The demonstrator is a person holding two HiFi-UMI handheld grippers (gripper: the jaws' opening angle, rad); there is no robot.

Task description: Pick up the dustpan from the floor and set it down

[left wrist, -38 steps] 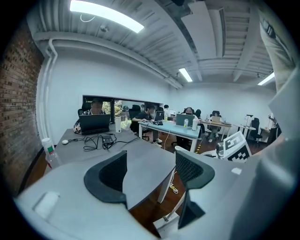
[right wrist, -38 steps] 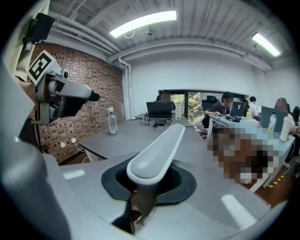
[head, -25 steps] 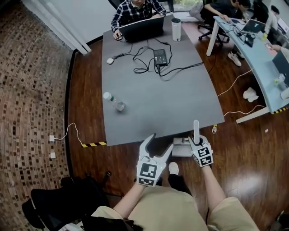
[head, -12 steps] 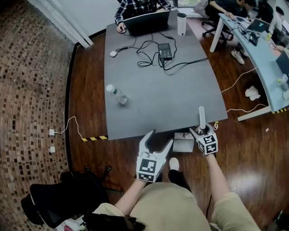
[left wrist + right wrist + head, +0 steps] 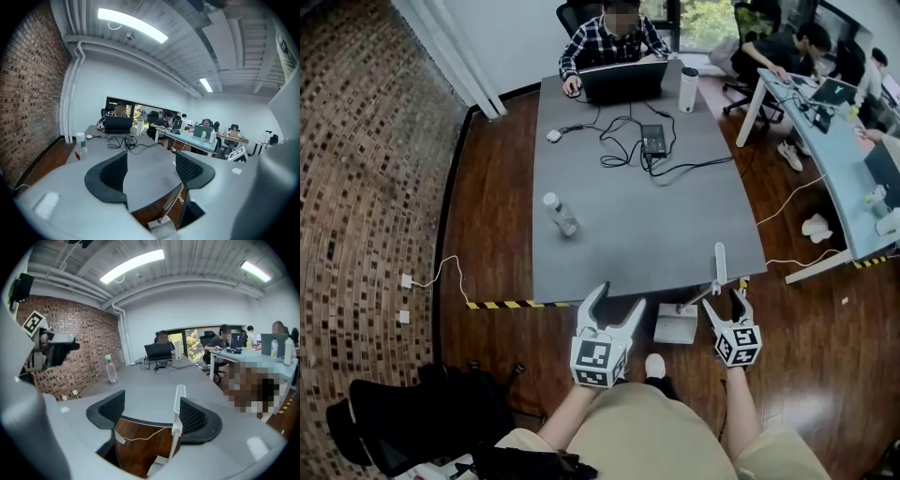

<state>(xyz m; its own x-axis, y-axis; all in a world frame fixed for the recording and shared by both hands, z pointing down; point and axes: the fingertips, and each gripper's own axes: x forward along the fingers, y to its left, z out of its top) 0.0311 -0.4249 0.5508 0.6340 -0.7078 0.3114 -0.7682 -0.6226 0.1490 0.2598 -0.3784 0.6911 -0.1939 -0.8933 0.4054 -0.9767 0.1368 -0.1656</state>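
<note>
We judge the dustpan (image 5: 675, 325) light, stiff (take its upright handle (image 5: 178, 401)); right gripper (image 5: 723, 302) jaws just opened around it, left gripper (image 5: 619, 298) jaws wide, empty.

White dustpan (image 5: 676, 326), grey table (image 5: 656, 230), dark-brown wooden floor (image 5: 487, 197)

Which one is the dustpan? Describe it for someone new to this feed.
Find the long grey table. On the wooden floor at its near edge, toward the right corner, sits a pale grey dustpan. Its tall white handle, standing up past the tabletop, sets it apart.
</note>
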